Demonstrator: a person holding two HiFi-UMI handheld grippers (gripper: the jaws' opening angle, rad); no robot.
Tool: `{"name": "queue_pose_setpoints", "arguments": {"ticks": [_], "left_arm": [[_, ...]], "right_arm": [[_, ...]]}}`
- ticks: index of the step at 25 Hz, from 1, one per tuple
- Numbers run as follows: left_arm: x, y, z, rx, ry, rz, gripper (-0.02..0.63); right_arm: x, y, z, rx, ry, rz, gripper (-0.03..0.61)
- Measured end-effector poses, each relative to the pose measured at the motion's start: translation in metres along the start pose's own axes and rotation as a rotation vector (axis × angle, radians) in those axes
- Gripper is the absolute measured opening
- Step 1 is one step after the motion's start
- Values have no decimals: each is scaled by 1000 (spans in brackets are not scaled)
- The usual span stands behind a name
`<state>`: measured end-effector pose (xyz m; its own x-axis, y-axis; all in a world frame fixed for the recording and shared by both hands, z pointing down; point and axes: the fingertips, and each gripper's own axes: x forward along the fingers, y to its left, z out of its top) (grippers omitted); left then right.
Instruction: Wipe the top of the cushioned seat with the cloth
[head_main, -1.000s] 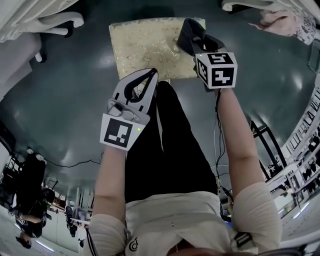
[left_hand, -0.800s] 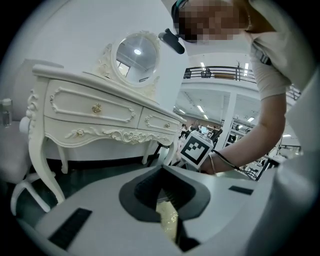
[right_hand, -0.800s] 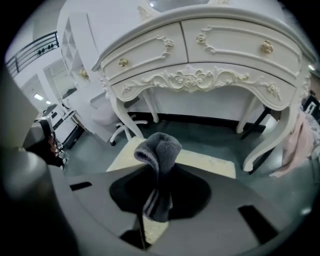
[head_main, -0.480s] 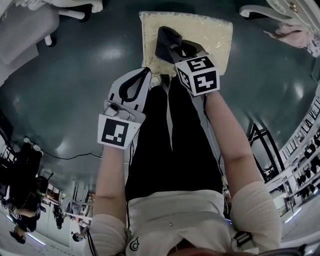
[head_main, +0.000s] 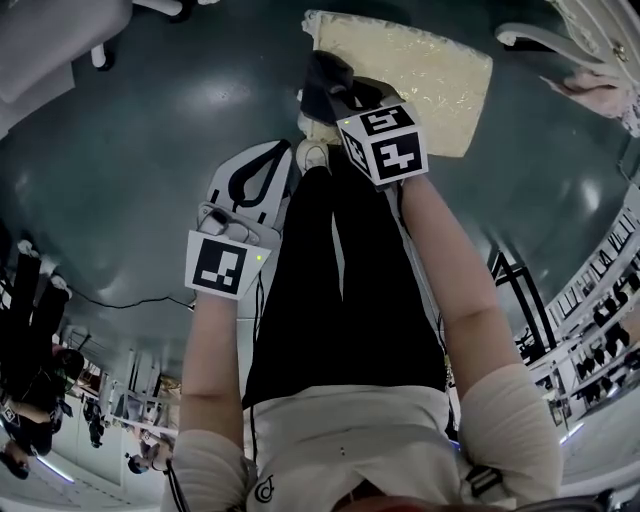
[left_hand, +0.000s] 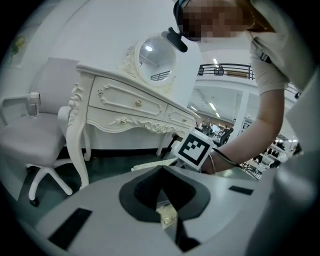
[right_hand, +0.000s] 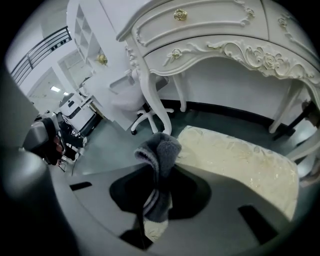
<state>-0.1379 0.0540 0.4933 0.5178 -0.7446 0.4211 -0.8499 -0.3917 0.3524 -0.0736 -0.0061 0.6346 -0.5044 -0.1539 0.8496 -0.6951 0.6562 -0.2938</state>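
Jaws of the left gripper are pressed together with nothing between them, low over the dark floor beside the person's leg. Farther out, the right gripper is clamped on a grey cloth, which bunches above its tips at the near left corner of the cream cushioned seat. Beyond stands a white dressing table.

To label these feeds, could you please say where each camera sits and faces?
Head view: on the head, steeply down at the cushioned seat; arms, legs, left gripper, right gripper show.
Left gripper view: on that gripper, facing a dressing table; right arm shows.
Right gripper view: on that gripper, facing the gripped cloth and seat, shared with head view.
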Motion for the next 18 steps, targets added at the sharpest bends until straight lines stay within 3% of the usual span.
{"name": "queue_pose_setpoints", "arguments": {"ticks": [18], "left_arm": [[51,-53,13,53,14,-73,12]], "right_arm": [[-33,-67,-26,31,9,-44,77]]}}
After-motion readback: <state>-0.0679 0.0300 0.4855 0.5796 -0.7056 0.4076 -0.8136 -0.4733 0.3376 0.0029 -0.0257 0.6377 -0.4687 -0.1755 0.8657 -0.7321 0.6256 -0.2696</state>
